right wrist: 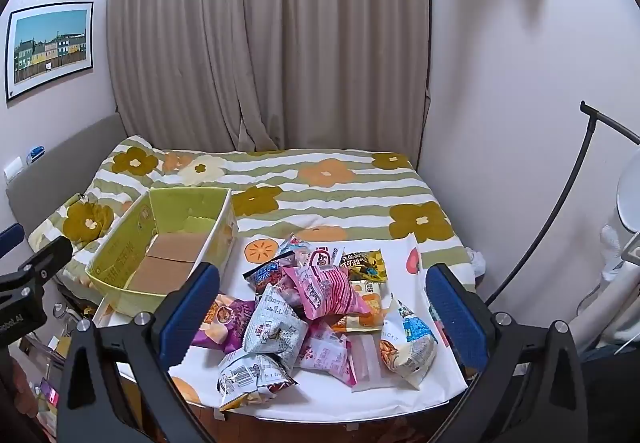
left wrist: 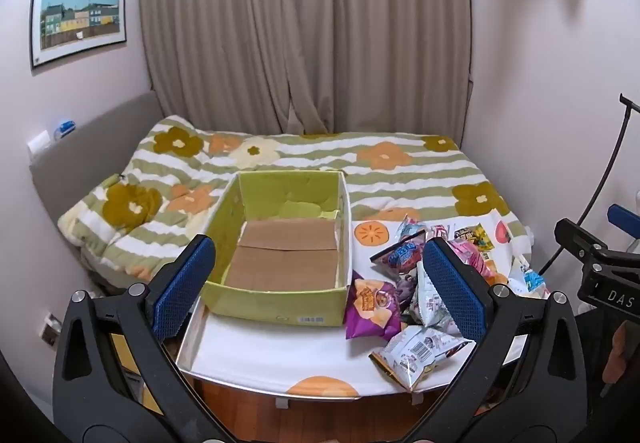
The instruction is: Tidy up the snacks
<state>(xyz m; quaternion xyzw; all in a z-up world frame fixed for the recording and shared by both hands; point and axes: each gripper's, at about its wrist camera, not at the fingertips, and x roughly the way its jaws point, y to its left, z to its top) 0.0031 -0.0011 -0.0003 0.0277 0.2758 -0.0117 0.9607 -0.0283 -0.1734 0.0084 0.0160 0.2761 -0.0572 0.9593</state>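
Note:
A green cardboard box (left wrist: 276, 305) with a brown bottom stands empty on the left of a white table (left wrist: 272, 351); it also shows in the right wrist view (right wrist: 120, 263). A pile of snack bags (right wrist: 316, 315) lies on the right of the table, with a purple bag (left wrist: 370, 309), a pink bag (right wrist: 328, 289) and white bags (right wrist: 274, 327). My left gripper (left wrist: 320, 283) is open and empty, held above the table's front edge before the box. My right gripper (right wrist: 324, 313) is open and empty, held above the front of the pile.
A bed (right wrist: 320, 183) with a striped flower quilt lies behind the table, curtains (right wrist: 272, 43) beyond it. A black curved stand (right wrist: 560, 203) rises at the right. The other gripper shows at the edge of each view (left wrist: 600, 271).

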